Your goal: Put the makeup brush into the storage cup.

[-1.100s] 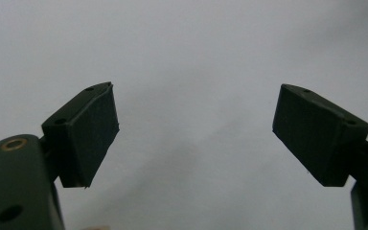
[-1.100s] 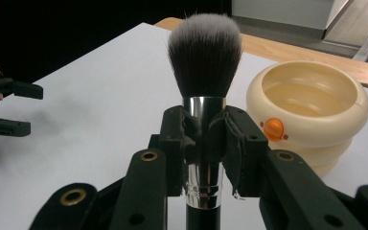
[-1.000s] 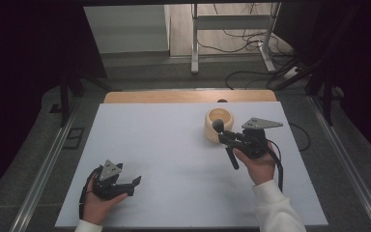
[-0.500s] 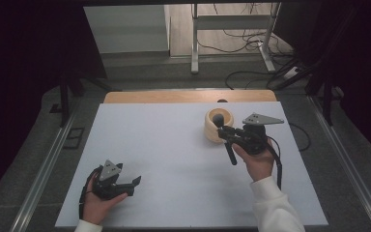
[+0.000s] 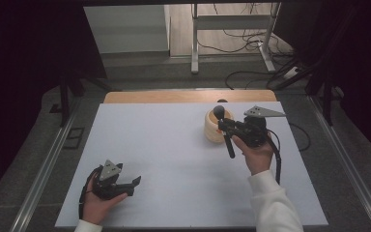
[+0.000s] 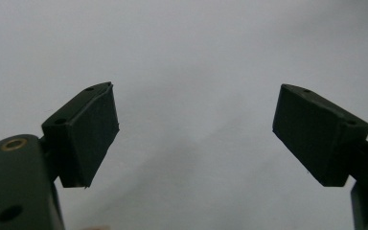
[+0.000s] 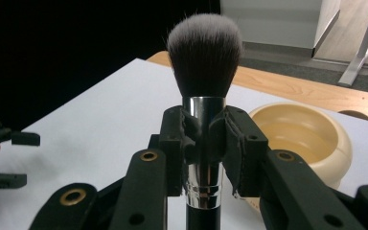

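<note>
Brush (image 7: 204, 96) stands clamped in the right gripper (image 7: 204, 143); both pads press on its silver ferrule (image 7: 203, 120), just below the bristles, so the jaws are closed tight on it; its dark, grey-tipped bristle head points up in the right gripper view, and its black handle drops out of the bottom edge between the jaws. In the high view the brush (image 5: 223, 128) lies tilted, head (image 5: 219, 111) over the bowl's rim, handle (image 5: 228, 145) slanting down toward the person; the right gripper (image 5: 227, 126) sits just beside the bowl (image 5: 211, 131), held by the right hand (image 5: 256, 153) in a white sleeve (image 5: 273, 203). The cream bowl (image 7: 311, 139) stands upright on the white table (image 5: 174, 145), toward its far right part, near the wooden strip (image 5: 174, 96) at the far edge.

Left gripper (image 5: 134, 186) rests low at the table's near left, well apart from bowl and brush, in the left hand (image 5: 99, 203); in the left gripper view its jaws stand wide apart, pads (image 6: 88, 134) clear of each other, with bare white table between them and nothing held.
</note>
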A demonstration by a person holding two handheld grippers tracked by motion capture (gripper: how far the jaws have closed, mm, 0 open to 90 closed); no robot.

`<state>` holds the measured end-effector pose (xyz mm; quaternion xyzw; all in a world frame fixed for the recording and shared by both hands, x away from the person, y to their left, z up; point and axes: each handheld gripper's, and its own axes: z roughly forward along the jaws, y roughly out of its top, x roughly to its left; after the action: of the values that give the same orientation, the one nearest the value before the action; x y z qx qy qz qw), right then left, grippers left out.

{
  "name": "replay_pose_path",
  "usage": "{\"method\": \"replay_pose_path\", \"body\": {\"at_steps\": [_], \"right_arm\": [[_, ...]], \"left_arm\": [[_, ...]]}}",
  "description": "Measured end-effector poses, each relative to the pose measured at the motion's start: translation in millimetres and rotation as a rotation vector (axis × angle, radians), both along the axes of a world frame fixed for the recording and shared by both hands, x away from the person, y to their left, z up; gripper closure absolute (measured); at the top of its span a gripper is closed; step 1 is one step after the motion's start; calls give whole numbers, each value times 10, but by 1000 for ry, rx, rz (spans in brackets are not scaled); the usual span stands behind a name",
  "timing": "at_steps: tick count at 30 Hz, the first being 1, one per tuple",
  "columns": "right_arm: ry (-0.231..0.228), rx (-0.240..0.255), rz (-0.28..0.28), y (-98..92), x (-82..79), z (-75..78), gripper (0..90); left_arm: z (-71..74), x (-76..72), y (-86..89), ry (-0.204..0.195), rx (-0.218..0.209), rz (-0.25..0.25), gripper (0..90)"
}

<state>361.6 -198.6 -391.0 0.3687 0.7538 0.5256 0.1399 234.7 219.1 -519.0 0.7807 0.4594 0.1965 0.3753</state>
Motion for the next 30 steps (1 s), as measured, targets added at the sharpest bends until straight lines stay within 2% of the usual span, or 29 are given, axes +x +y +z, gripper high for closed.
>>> {"method": "replay_pose_path", "body": {"at_steps": [6, 16, 30], "right_arm": [[-9, 8, -6, 19, 45, 41, 709], [14, 9, -30, 17, 171, 2, 709], [20, 20, -41, 5, 239, 36, 709]], "left_arm": [[1, 0, 3, 1, -2, 2, 162], [3, 1, 11, 0, -3, 2, 162], [6, 5, 18, -4, -8, 4, 161]]}}
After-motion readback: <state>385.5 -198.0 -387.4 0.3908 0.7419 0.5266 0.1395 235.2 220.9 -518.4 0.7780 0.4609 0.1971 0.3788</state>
